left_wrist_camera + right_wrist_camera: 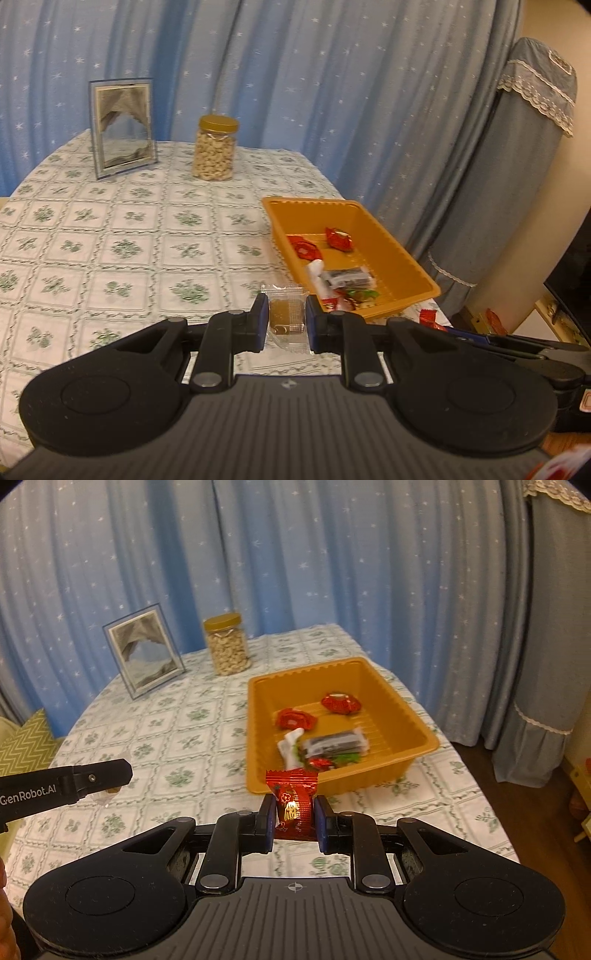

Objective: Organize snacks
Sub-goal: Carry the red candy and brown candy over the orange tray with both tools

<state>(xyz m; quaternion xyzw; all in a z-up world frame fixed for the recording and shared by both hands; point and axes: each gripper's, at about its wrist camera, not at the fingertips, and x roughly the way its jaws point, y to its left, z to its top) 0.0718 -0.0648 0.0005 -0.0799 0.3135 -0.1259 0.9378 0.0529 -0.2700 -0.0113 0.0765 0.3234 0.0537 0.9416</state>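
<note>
A: Two grippers, both loaded. Left gripper (287, 317) has its fingers (260, 314) clamped on a clear-wrapped snack (287, 318), brownish block inside, held just above the desk (129, 236) near the tray's front-left corner.

B: Right one?

A: Right gripper (294, 814): fingers (320, 818) pressed together on a red foil candy (293, 803) w/ gold print, upright, twisted top edge sticking up. It sits just short of the orange tray (402, 698), at the front wall.

B: What's in the tray?

A: Approx five pcs. Two red-wrapped sweets (295, 718) toward the back, apart from each other. Nearer the front: a dark bar in clear wrap (334, 744), a white packet (290, 746) touching it on the left, plus a red/green bit at the front wall, too blurred to name.

B: Anything else on the desk?

A: Floral-check cloth over it. Jar of nuts (215, 149), gold lid, at the far side; glass sand-art frame (122, 127) beside it on the left, standing upright. Blue star curtain (295, 74) behind. From the right wrist cam the left gripper's tip shows at the left edge, well apart from the tray.
</note>
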